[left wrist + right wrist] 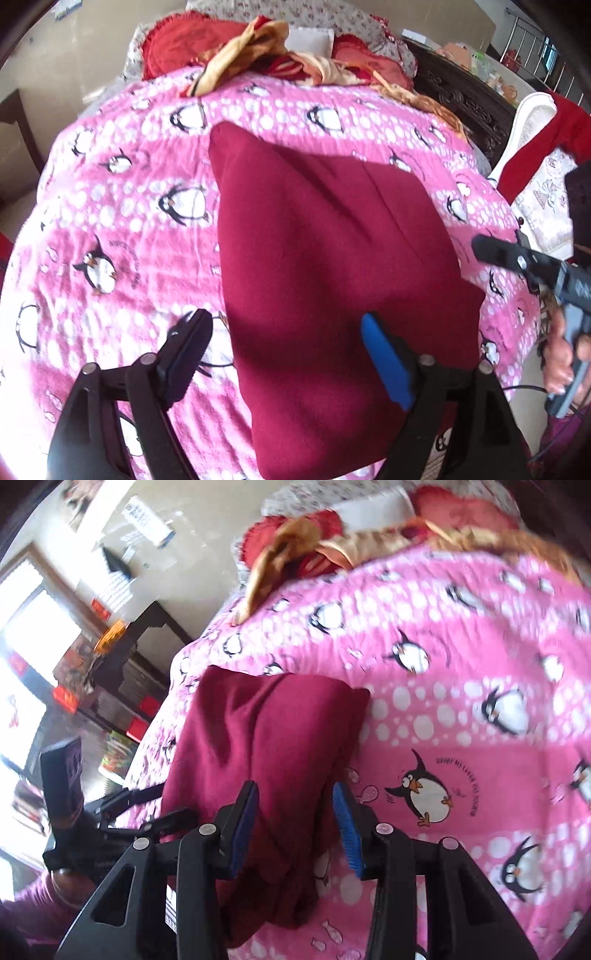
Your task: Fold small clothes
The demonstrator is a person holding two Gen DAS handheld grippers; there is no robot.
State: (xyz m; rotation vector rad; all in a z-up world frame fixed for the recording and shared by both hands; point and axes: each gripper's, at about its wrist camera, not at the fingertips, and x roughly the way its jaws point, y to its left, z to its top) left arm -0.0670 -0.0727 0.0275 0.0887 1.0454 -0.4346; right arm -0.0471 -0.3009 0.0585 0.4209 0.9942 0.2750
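Note:
A maroon garment (325, 236) lies folded flat on a pink penguin blanket (122, 206) that covers a bed. My left gripper (283, 317) hovers over the garment's near left edge, open wide; its black finger is over the blanket and its blue-padded finger over the cloth. A finger (491, 253) of the right gripper reaches in from the right, held by a hand (565, 354). In the right wrist view the right gripper (295, 786) is open above the garment (266, 731). The cloth shows between its blue pads (347, 827), which do not press on it.
A heap of red and gold fabrics (255, 44) lies at the far end of the bed. Dark carved wooden furniture (465, 99) and a white chair (532, 162) draped with red cloth stand to the right. Dark shelving (140, 657) stands left of the bed.

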